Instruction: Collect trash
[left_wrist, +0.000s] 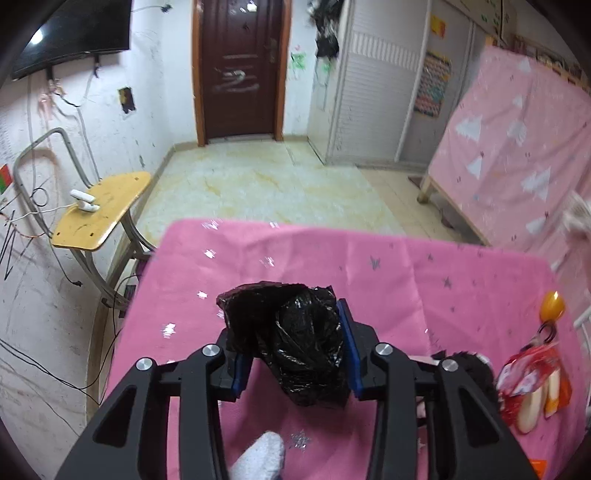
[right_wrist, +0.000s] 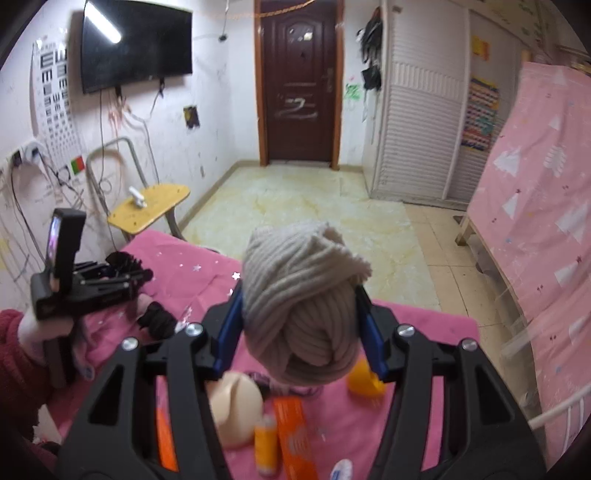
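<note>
In the left wrist view my left gripper (left_wrist: 288, 332) is shut on a crumpled black plastic bag (left_wrist: 299, 343), which bulges between the blue pads above the pink star-print table cover (left_wrist: 406, 280). In the right wrist view my right gripper (right_wrist: 299, 295) is shut on a beige ribbed knitted bundle (right_wrist: 299, 314), held up over the same cover (right_wrist: 177, 280). That view also shows the left gripper (right_wrist: 140, 275) at the left, in a hand with a red fleece sleeve (right_wrist: 18, 362). A red snack wrapper (left_wrist: 528, 373) lies at the right of the table.
An orange box (right_wrist: 295, 435), an orange bottle (right_wrist: 266, 439), a cream round object (right_wrist: 236, 406) and a dark clump (right_wrist: 159, 319) lie on the cover. A yellow wooden chair (left_wrist: 99, 210) stands beyond the table's left corner. A pink-covered panel (left_wrist: 517, 147) leans at the right.
</note>
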